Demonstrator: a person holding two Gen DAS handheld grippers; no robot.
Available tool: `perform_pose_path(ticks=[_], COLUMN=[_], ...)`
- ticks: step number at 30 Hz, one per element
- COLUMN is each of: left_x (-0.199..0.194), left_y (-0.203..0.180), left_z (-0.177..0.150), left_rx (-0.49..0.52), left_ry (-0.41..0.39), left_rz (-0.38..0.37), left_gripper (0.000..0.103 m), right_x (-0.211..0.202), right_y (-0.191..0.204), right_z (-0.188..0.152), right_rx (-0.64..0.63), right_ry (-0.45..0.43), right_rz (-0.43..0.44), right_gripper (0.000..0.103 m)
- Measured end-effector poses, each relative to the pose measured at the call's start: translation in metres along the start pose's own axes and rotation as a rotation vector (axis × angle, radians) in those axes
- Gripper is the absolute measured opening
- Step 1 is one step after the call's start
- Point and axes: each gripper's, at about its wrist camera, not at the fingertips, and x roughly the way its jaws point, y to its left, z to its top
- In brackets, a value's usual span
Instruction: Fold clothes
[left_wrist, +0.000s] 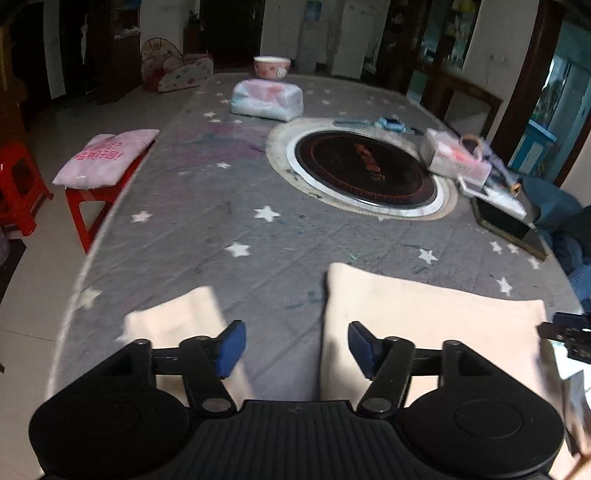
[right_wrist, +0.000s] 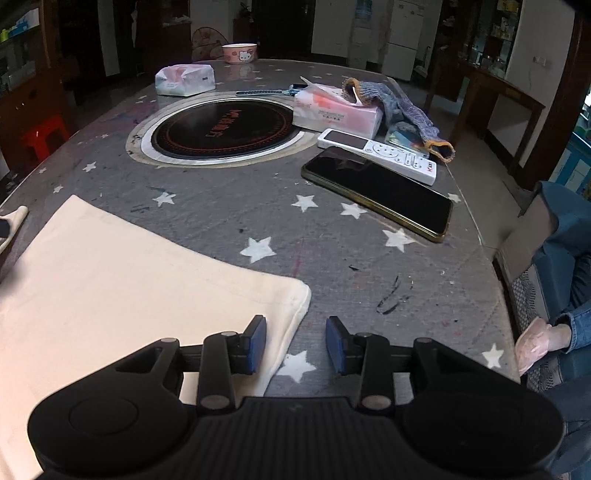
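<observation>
A cream garment (left_wrist: 424, 321) lies flat on the grey star-patterned table cover (left_wrist: 207, 206) at the near edge. In the left wrist view it shows as two panels, a narrow left one (left_wrist: 177, 325) and a wide right one, with a gap of table between. My left gripper (left_wrist: 297, 347) is open and empty, low over that gap. In the right wrist view the garment (right_wrist: 122, 280) fills the lower left. My right gripper (right_wrist: 295, 345) is open and empty at the garment's right corner, its left finger (right_wrist: 256, 343) over the cloth edge.
A round black induction plate (right_wrist: 225, 129) sits mid-table. A phone (right_wrist: 376, 190), white remote (right_wrist: 376, 149), tissue packs (right_wrist: 336, 109), knitted sock (right_wrist: 399, 107) and bowl (right_wrist: 240, 53) lie beyond. A red stool with a pink bag (left_wrist: 103, 155) stands left. A seated person (right_wrist: 561, 280) is at right.
</observation>
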Motion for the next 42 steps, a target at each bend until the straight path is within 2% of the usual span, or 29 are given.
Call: perform_pose_path(ticks=[4, 5, 6, 7, 8, 9, 10, 14, 17, 19, 22, 24, 25, 28, 30, 32, 38, 42], left_x=[0.028, 0.034, 0.037, 0.039, 0.04, 0.04, 0.039, 0.039, 0.04, 0.04, 0.037, 0.026, 0.02, 0.0, -0.01, -0.021, -0.038, -0.042], left_y=[-0.014, -0.015, -0.016, -0.018, -0.019, -0.017, -0.015, -0.004, 0.009, 0.018, 0.03, 0.023, 0.017, -0.007, -0.023, -0.04, -0.079, -0.084], left_z=[0.01, 0.01, 0.01, 0.009, 0.01, 0.012, 0.014, 0.025, 0.036, 0.043, 0.038, 0.028, 0.023, 0.002, -0.012, -0.03, -0.077, -0.097], left_rx=[0.016, 0.017, 0.025, 0.046, 0.067, 0.06, 0.053, 0.017, -0.025, -0.053, -0.092, -0.059, -0.035, 0.033, 0.062, 0.089, 0.192, 0.229], left_ry=[0.054, 0.069, 0.065, 0.052, 0.044, 0.039, 0.033, 0.005, -0.028, -0.05, -0.013, -0.005, -0.006, -0.006, -0.001, 0.007, 0.022, 0.035], left_rz=[0.007, 0.002, 0.014, 0.027, 0.032, 0.029, 0.027, 0.036, 0.087, 0.12, 0.085, 0.061, 0.053, 0.006, -0.039, -0.083, -0.158, -0.14], left_gripper=[0.066, 0.065, 0.063, 0.057, 0.041, 0.018, 0.01, 0.002, 0.002, 0.002, 0.003, 0.005, 0.006, 0.013, 0.031, 0.041, 0.049, 0.051], right_x=[0.006, 0.007, 0.009, 0.01, 0.011, 0.013, 0.014, 0.018, 0.023, 0.033, 0.034, 0.022, 0.014, -0.012, -0.026, -0.04, -0.047, -0.048], right_y=[0.001, 0.002, 0.003, 0.003, 0.004, 0.007, 0.01, 0.02, 0.027, 0.031, 0.035, 0.032, 0.03, 0.02, 0.011, 0.003, -0.023, -0.053], right_z=[0.004, 0.005, 0.007, 0.009, 0.012, 0.015, 0.019, 0.042, 0.067, 0.082, 0.091, 0.087, 0.084, 0.065, 0.045, 0.024, -0.033, -0.059], right_rx=[-0.004, -0.006, -0.003, -0.001, 0.005, 0.007, 0.001, -0.01, -0.017, -0.024, -0.049, -0.064, -0.072, -0.09, -0.101, -0.113, -0.115, -0.063], right_ry=[0.011, 0.011, 0.01, 0.009, 0.005, -0.001, -0.012, -0.062, -0.106, -0.098, -0.093, -0.109, -0.113, -0.1, -0.08, -0.061, 0.032, 0.052], right_rz=[0.009, 0.013, 0.021, 0.03, 0.039, 0.044, 0.04, 0.039, 0.028, 0.032, 0.018, 0.024, 0.032, 0.021, 0.0, -0.02, -0.091, -0.186], right_gripper=[0.033, 0.028, 0.02, 0.013, 0.008, 0.006, 0.006, 0.004, 0.004, 0.006, 0.015, 0.025, 0.025, 0.029, 0.04, 0.042, 0.047, 0.047])
